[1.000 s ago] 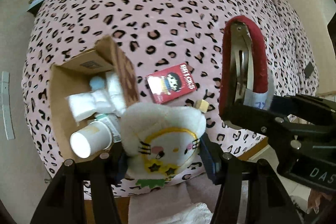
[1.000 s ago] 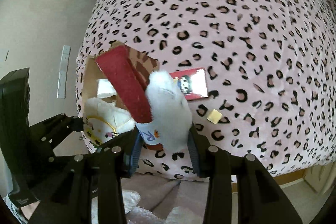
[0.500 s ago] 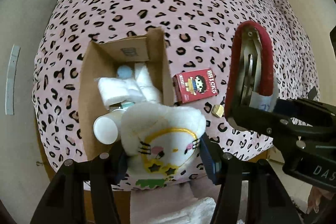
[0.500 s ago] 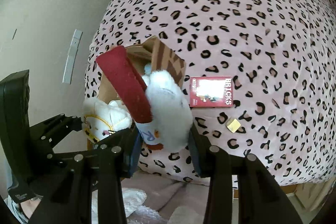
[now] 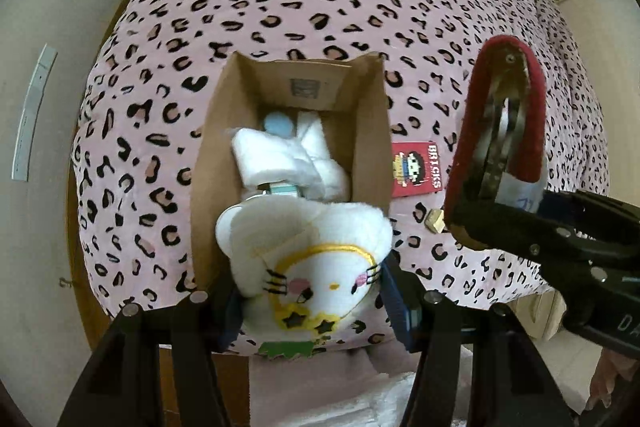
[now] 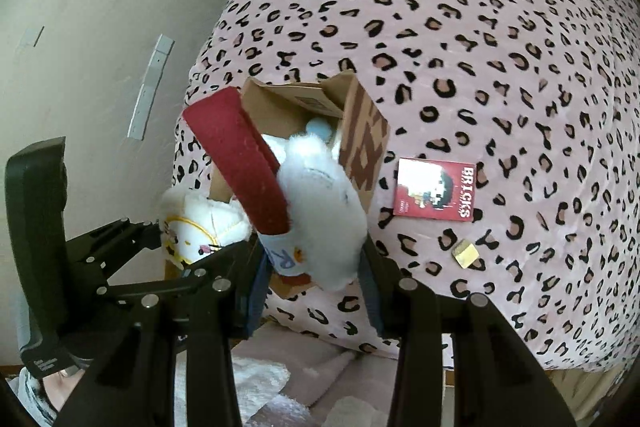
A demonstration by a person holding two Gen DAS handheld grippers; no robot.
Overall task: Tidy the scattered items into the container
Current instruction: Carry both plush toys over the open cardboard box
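Both my claws have carried across over the cardboard box (image 5: 366, 131): left claw (image 5: 312, 301) clenched on the white plush (image 5: 316, 255), directly above it; right claw (image 6: 312, 267) grasping the red headband (image 6: 240, 155), beside its wall.

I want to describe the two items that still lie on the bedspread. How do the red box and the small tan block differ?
The red box is flat, printed with a pixel figure and the word BRICKS; the small tan block is plain and unprinted. The red box is much larger than the small tan block. The red box lies nearer the cardboard box. Both rest on the leopard-print bedspread, untouched by either gripper.
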